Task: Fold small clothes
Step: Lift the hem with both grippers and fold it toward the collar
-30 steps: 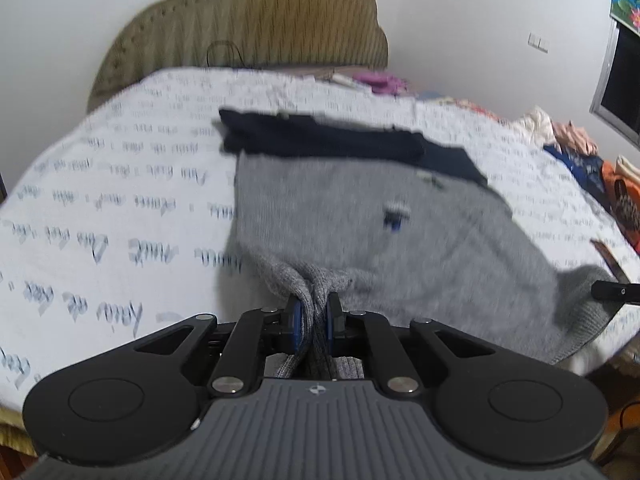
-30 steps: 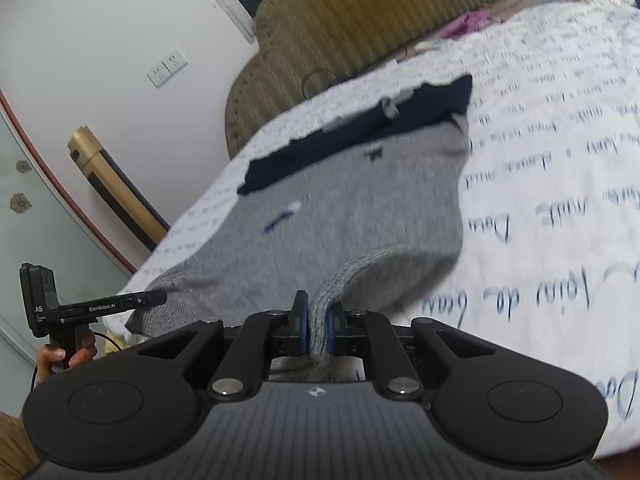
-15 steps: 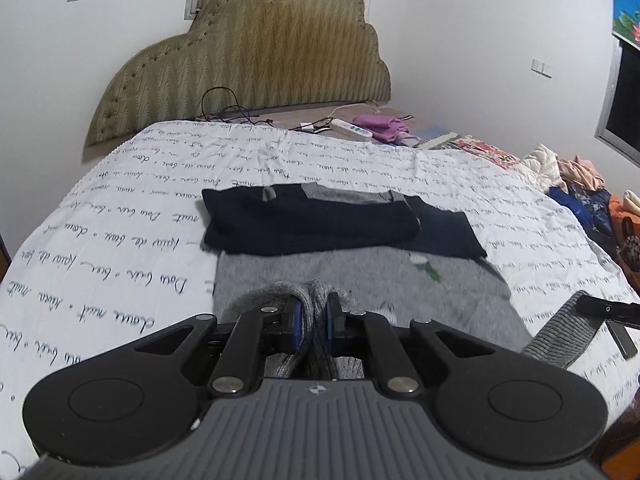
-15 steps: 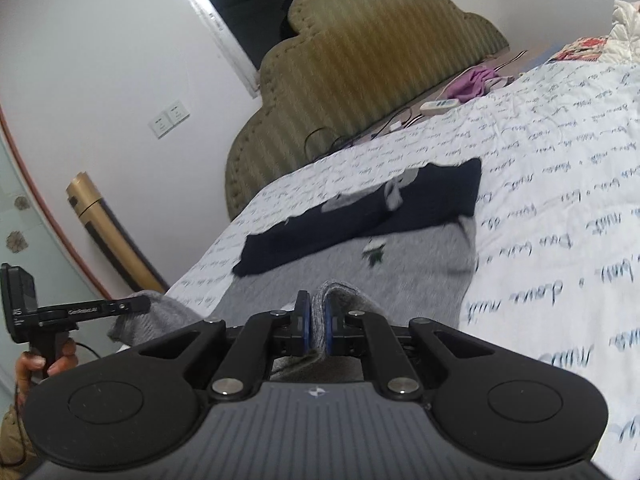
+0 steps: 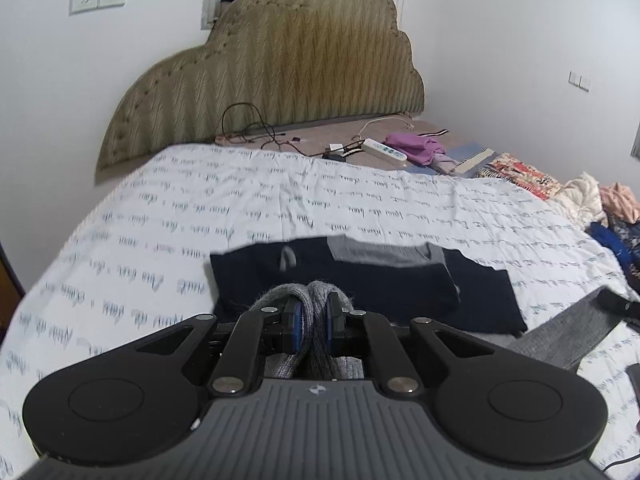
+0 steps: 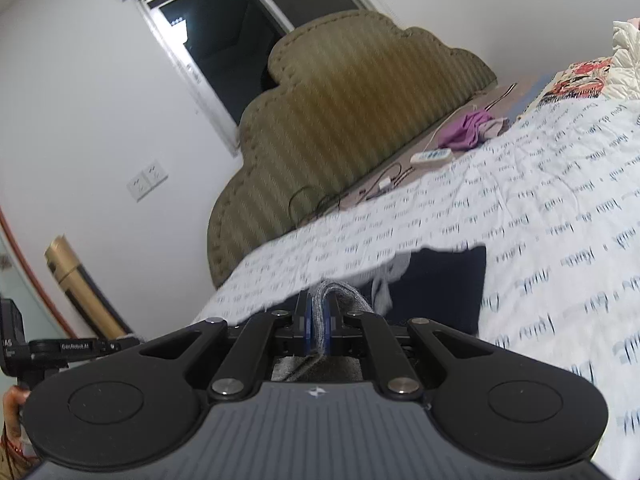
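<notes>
Both grippers, left gripper point(image 5: 316, 320) and right gripper point(image 6: 319, 320), pinch the grey sweater hem point(image 5: 320, 292), lifted mid-frame over its navy part point(image 5: 360, 292); fold unfinished, hem not laid down.

A power strip point(image 5: 385, 149) and purple cloth point(image 5: 414, 147) lie beside the padded headboard point(image 5: 280, 68)

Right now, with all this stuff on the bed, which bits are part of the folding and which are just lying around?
Part of the folding:
- grey and navy sweater
- left gripper, shut on its grey hem
- right gripper, shut on the hem too

Just lying about:
- purple cloth
- white power strip
- cables
- heap of clothes
</notes>
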The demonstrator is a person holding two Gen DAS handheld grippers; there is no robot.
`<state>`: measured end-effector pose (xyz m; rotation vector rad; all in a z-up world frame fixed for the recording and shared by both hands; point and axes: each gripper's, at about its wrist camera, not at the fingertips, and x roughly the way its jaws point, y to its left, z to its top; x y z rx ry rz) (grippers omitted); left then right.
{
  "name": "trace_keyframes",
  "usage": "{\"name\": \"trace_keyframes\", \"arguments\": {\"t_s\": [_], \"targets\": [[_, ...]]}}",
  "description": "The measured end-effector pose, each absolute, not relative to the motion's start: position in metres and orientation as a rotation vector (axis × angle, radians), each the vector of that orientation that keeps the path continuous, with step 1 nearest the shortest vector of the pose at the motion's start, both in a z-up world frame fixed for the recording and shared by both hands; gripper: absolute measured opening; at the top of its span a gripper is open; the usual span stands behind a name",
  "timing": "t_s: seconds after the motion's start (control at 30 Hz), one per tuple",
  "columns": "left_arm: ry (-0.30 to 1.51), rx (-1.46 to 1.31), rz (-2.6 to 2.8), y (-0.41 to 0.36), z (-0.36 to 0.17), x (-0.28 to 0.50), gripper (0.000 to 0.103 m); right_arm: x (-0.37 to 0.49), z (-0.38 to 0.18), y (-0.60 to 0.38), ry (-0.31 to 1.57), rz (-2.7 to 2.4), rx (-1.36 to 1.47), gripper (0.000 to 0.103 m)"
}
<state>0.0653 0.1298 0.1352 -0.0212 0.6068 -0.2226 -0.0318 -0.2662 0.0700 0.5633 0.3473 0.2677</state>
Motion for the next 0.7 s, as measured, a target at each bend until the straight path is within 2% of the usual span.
{"name": "trace_keyframes", "arguments": {"t_s": [0.23, 0.7], "targets": [[0.663, 0.001, -0.176, 0.112, 0.124, 0.139, 0.012, 0.027, 0.067, -0.283, 0.335, 0.22, 0.596, 0.006], [0.777, 0.08, -0.126, 0.084, 0.076, 0.242, 0.012, 0.119, 0.022, -0.313, 0.402, 0.103, 0.695, 0.006]]}}
